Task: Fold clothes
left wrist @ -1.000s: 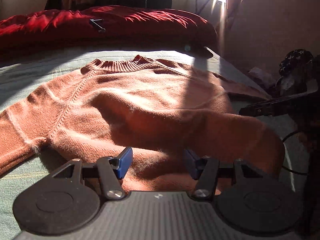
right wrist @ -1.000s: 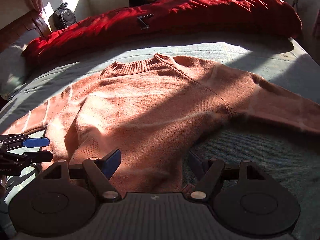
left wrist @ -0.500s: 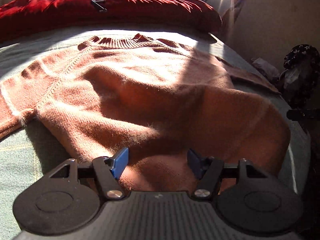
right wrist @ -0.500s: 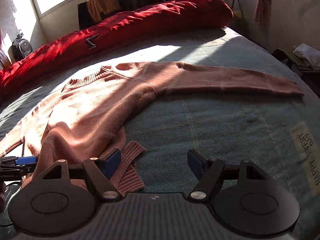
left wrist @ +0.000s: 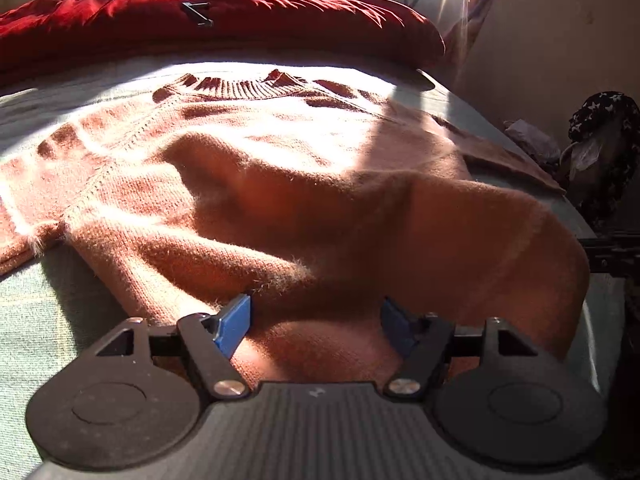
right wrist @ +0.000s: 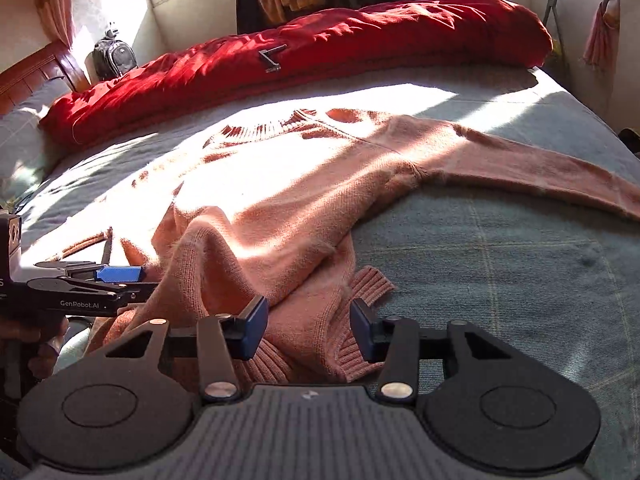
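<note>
A salmon-pink knit sweater point(left wrist: 320, 168) lies front up on the bed, collar far from me, one sleeve point(right wrist: 540, 176) stretched out to the right. Its lower part is bunched into a hump point(right wrist: 208, 256). My left gripper point(left wrist: 314, 326) sits low over the near hem and its jaws are opening. Fuzzy knit lies between the blue pads point(left wrist: 234, 322), which stand wide apart. In the right wrist view the left gripper point(right wrist: 136, 284) pokes in from the left beside the hump. My right gripper point(right wrist: 308, 334) is closing around the ribbed hem corner point(right wrist: 360, 284), with knit filling the gap.
A red duvet point(right wrist: 320, 48) is rolled along the far side, with a small metal tool point(right wrist: 272, 56) on it. The grey-green bedsheet point(right wrist: 520, 280) spreads to the right. A wooden headboard point(right wrist: 36, 76) and bag point(right wrist: 114, 56) stand far left; dark clutter point(left wrist: 600, 140) crowds the bed's right edge.
The right gripper swung right off the sweater body, then came over the ribbed hem corner, and its jaws narrowed. The left jaws widened and moved closer over the hem. The lower sweater bunched up.
</note>
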`<action>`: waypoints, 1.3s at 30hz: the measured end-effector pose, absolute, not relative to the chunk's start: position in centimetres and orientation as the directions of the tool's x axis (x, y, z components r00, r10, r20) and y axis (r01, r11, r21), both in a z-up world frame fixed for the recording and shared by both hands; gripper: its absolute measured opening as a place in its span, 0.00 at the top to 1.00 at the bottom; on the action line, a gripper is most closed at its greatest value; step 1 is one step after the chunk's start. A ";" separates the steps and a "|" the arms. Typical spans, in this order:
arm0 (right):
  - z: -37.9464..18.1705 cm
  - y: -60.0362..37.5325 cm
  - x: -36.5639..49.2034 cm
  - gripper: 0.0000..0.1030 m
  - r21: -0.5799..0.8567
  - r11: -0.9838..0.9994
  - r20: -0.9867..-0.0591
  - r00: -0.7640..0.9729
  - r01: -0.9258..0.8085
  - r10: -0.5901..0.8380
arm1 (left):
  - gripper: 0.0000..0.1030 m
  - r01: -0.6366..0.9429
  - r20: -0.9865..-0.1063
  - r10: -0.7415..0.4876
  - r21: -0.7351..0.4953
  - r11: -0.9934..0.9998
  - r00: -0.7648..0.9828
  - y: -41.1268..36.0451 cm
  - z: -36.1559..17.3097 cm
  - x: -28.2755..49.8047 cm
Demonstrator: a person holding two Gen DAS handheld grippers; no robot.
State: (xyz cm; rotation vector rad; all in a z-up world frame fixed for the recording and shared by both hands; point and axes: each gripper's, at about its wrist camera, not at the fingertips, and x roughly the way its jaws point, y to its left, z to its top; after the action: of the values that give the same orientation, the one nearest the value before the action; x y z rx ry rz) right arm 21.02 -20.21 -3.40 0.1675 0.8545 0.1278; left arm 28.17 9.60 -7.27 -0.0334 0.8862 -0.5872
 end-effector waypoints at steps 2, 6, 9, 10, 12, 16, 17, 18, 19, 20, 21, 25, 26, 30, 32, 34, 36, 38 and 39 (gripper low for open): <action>-4.0 -19.5 21.1 0.52 0.174 0.983 -0.756 0.633 -0.056 0.170 | 0.32 0.473 -0.715 -0.498 -0.261 0.841 0.491 9.7 -6.8 28.0; -4.9 -19.6 20.9 0.61 0.174 0.982 -0.764 0.621 -0.067 0.178 | 0.32 0.480 -0.704 -0.503 -0.258 0.839 0.501 9.8 -5.8 27.6; -5.0 -19.8 21.0 0.70 0.195 0.977 -0.752 0.626 -0.086 0.205 | 0.32 0.476 -0.709 -0.495 -0.252 0.843 0.502 9.5 -5.1 27.4; -5.1 -19.8 21.0 0.70 0.194 0.977 -0.750 0.628 -0.087 0.205 | 0.32 0.476 -0.713 -0.492 -0.248 0.844 0.500 9.4 -4.9 27.3; -5.4 -19.8 21.2 0.70 0.206 0.974 -0.752 0.623 -0.090 0.217 | 0.32 0.491 -0.708 -0.501 -0.246 0.836 0.498 9.2 -4.2 26.8; -6.0 -19.6 21.3 0.68 0.209 0.973 -0.750 0.622 -0.099 0.224 | 0.31 0.509 -0.696 -0.508 -0.233 0.828 0.507 8.9 -3.1 25.8; -6.0 -19.6 21.2 0.68 0.203 0.973 -0.750 0.623 -0.106 0.224 | 0.31 0.506 -0.695 -0.504 -0.229 0.832 0.514 8.9 -2.8 25.6; -6.0 -19.5 21.1 0.68 0.196 0.974 -0.749 0.624 -0.114 0.224 | 0.31 0.501 -0.693 -0.501 -0.228 0.835 0.518 8.9 -2.7 25.3; -5.9 -19.5 21.0 0.68 0.187 0.975 -0.748 0.625 -0.124 0.223 | 0.32 0.498 -0.692 -0.500 -0.230 0.836 0.520 8.9 -2.6 25.1; -5.8 -19.4 20.8 0.70 0.177 0.975 -0.748 0.626 -0.133 0.221 | 0.32 0.495 -0.692 -0.501 -0.233 0.837 0.520 9.0 -2.6 24.8; -5.7 -19.4 20.6 0.72 0.162 0.976 -0.746 0.629 -0.147 0.219 | 0.32 0.491 -0.694 -0.499 -0.235 0.839 0.519 9.0 -2.6 24.5; -5.4 -19.4 20.0 0.85 0.153 0.973 -0.727 0.647 -0.174 0.230 | 0.31 0.478 -0.705 -0.483 -0.229 0.848 0.519 8.8 -2.7 23.2; -5.1 -19.6 19.9 0.88 0.167 0.970 -0.717 0.654 -0.177 0.242 | 0.31 0.475 -0.707 -0.479 -0.226 0.850 0.521 8.8 -2.7 22.9; -3.7 -20.9 19.4 0.92 0.226 0.955 -0.673 0.678 -0.192 0.295 | 0.31 0.446 -0.710 -0.446 -0.205 0.871 0.545 8.4 -2.3 21.7; -3.1 -21.7 19.0 0.93 0.246 0.949 -0.646 0.697 -0.195 0.310 | 0.31 0.436 -0.706 -0.431 -0.190 0.880 0.562 8.0 -2.0 21.1; -2.6 -22.5 18.6 0.95 0.253 0.947 -0.625 0.713 -0.200 0.318 | 0.31 0.426 -0.702 -0.416 -0.175 0.888 0.579 7.5 -1.7 20.4; -2.3 -23.4 18.0 1.00 0.252 0.946 -0.604 0.730 -0.206 0.319 | 0.31 0.412 -0.697 -0.397 -0.158 0.898 0.598 7.0 -1.5 19.7; -2.3 -24.5 17.5 0.96 0.246 0.945 -0.591 0.740 -0.215 0.322 | 0.31 0.389 -0.692 -0.371 -0.140 0.911 0.620 6.3 -1.4 18.9; -2.6 -25.0 17.3 0.94 0.246 0.942 -0.588 0.738 -0.227 0.331 | 0.31 0.377 -0.692 -0.362 -0.138 0.916 0.624 6.1 -1.4 18.5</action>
State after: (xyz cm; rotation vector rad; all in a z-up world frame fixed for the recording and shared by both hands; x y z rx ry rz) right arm 17.27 -25.02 -2.56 0.1621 0.6744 0.3073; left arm 18.49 6.14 -1.41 0.0211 0.7901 -0.4241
